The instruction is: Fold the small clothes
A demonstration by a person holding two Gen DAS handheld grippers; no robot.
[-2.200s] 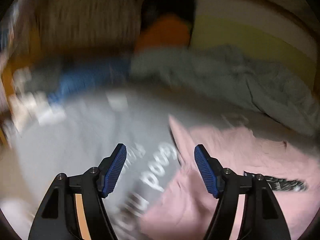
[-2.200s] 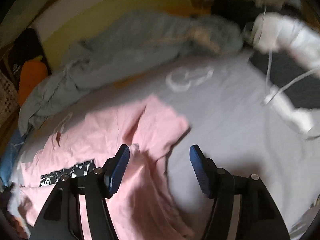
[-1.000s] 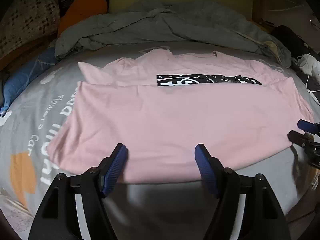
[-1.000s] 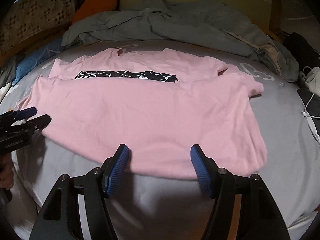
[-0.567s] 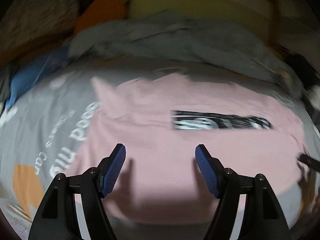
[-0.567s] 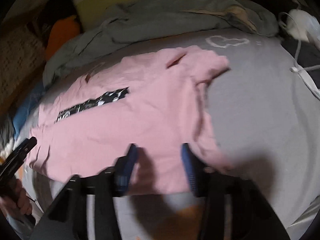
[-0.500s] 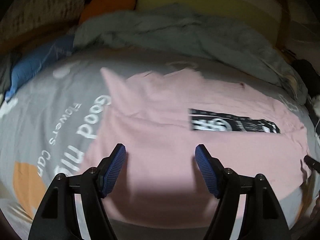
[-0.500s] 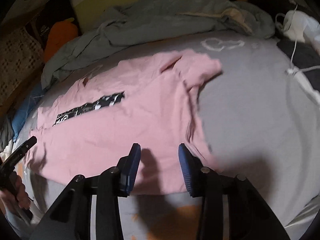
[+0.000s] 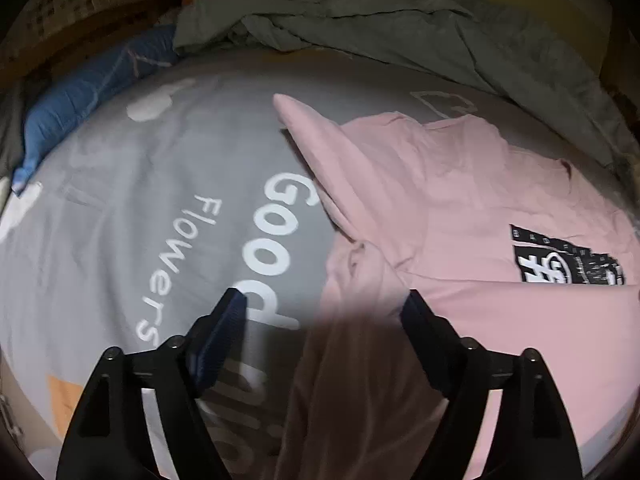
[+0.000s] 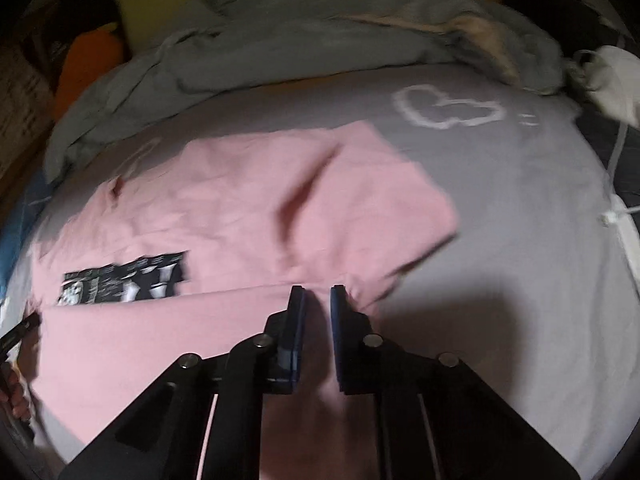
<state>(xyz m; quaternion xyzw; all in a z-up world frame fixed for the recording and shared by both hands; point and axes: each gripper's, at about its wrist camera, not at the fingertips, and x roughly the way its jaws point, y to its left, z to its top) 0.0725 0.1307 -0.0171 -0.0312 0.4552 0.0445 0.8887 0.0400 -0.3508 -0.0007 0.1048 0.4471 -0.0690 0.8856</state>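
A pink T-shirt (image 9: 460, 208) with a black printed patch (image 9: 568, 264) lies on the grey bed sheet, its lower part folded up over the front. My left gripper (image 9: 324, 312) is open, low over the shirt's left edge, one finger over the sheet and one over the pink cloth. In the right wrist view the shirt (image 10: 248, 200) spreads to the left, its sleeve (image 10: 392, 200) sticking out to the right. My right gripper (image 10: 318, 300) has its jaws nearly together with pink cloth between them at the fold near the sleeve.
The grey sheet (image 9: 160, 208) bears white lettering. A crumpled grey-green duvet (image 9: 380, 20) lies along the back. A blue cloth (image 9: 80, 96) lies far left. White cables and a white object (image 10: 616, 80) lie at the right. The left gripper's tip (image 10: 20, 330) shows at the right view's left edge.
Both grippers have moved down and close to the shirt. The right gripper's jaws have closed from wide open to a narrow gap on the cloth. The left gripper has shifted to the shirt's left edge.
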